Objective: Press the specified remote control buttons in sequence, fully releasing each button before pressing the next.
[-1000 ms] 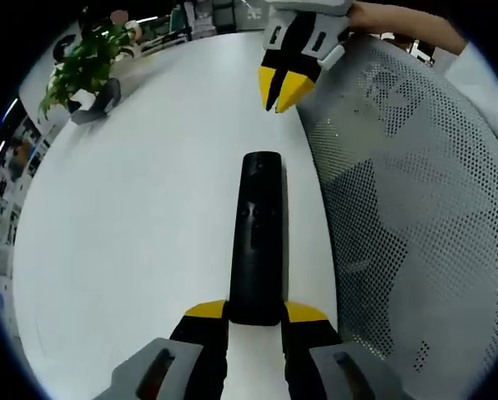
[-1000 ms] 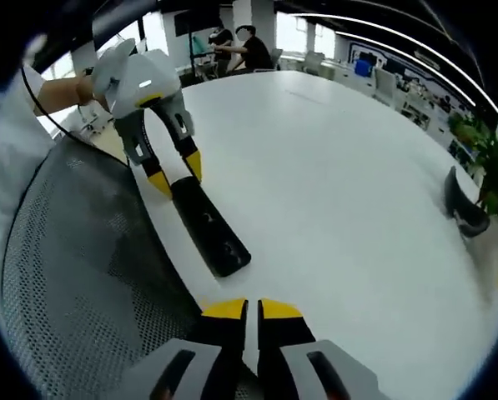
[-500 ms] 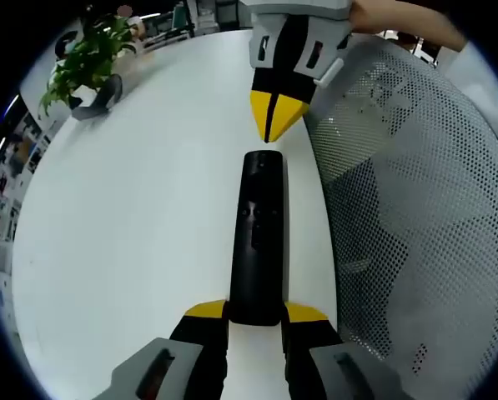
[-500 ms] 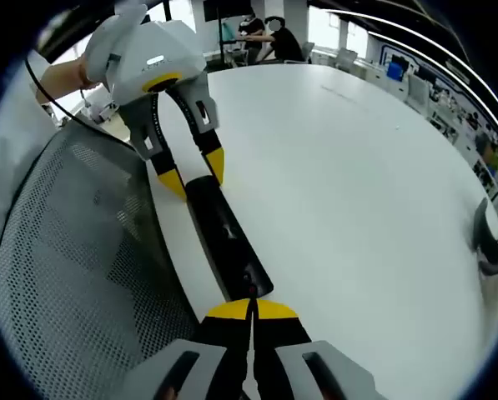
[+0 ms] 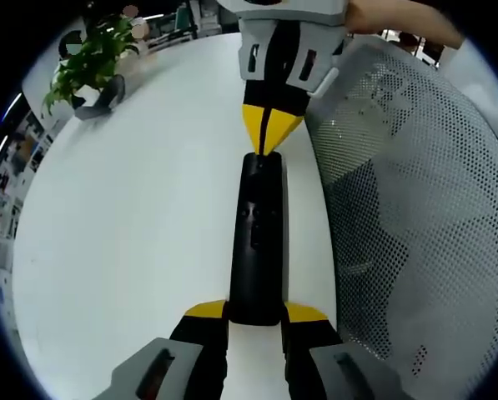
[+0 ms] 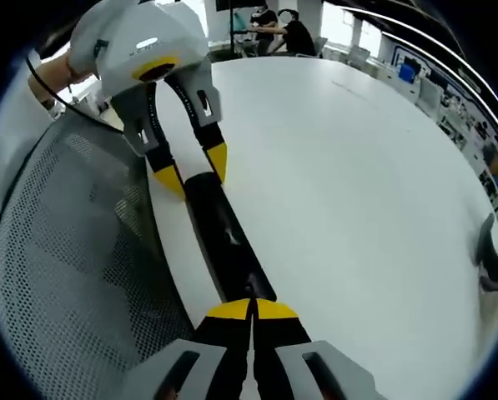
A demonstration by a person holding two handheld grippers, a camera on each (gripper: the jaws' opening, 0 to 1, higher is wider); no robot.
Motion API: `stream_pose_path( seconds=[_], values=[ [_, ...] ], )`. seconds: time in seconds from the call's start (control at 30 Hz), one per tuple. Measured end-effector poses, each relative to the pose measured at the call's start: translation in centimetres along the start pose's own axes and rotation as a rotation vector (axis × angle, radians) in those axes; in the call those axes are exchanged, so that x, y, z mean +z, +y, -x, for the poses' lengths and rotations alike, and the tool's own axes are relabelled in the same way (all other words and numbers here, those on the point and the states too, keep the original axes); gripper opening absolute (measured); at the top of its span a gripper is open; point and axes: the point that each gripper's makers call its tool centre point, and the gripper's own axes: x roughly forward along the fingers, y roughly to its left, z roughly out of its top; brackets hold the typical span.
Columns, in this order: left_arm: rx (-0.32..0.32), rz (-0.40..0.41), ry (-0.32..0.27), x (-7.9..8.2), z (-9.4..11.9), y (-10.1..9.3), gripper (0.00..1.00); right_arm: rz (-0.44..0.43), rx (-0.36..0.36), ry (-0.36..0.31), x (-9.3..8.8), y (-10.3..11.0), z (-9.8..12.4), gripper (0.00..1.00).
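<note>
A long black remote control [image 5: 257, 237] lies on the white table [image 5: 140, 217], and my left gripper [image 5: 255, 314] is shut on its near end. My right gripper [image 5: 267, 148] comes in from the top of the left gripper view, shut, its yellow tips touching the remote's far end. In the right gripper view the remote [image 6: 223, 246] runs from my shut right gripper [image 6: 252, 308] up to the left gripper [image 6: 188, 171], whose yellow jaws clamp its far end. The button under the tips is hidden.
A grey mesh chair back [image 5: 407, 208] stands close along the table edge, beside the remote. A potted plant [image 5: 90, 54] and a dark curved object [image 5: 98, 100] sit at the table's far side. People sit at a distant desk [image 6: 274, 25].
My right gripper has moved in from beyond the remote's far end and come down until its shut tips meet that end. The left gripper and remote have stayed put.
</note>
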Motion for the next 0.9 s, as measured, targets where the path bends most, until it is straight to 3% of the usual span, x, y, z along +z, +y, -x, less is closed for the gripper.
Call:
stream_pose_path(
  seconds=[0.33,0.57,0.67,0.7,0.77,0.9],
  values=[
    [0.0,-0.003,-0.039,-0.1,0.1,-0.1,0.23,-0.099,-0.034,0.044,0.0,-0.2,0.0,0.0],
    [0.003,0.025,-0.149,-0.2,0.2,-0.1,0.23,-0.165,-0.035,-0.039,0.1,-0.2,0.1,0.0],
    [0.005,0.03,-0.156,-0.3,0.2,-0.3,0.23,-0.146,-0.022,-0.068,0.2,-0.1,0.2,0.0],
    [0.009,0.034,-0.157,-0.2,0.2,-0.3,0.23,-0.105,-0.018,-0.078,0.4,0.0,0.2,0.0],
    [0.012,0.042,-0.159,-0.2,0.2,-0.3,0.23,-0.07,-0.047,-0.089,0.7,-0.3,0.4,0.0],
    [0.013,0.047,-0.164,-0.2,0.2,-0.3,0.23,-0.079,0.002,-0.084,1.3,0.1,0.2,0.0]
  ],
)
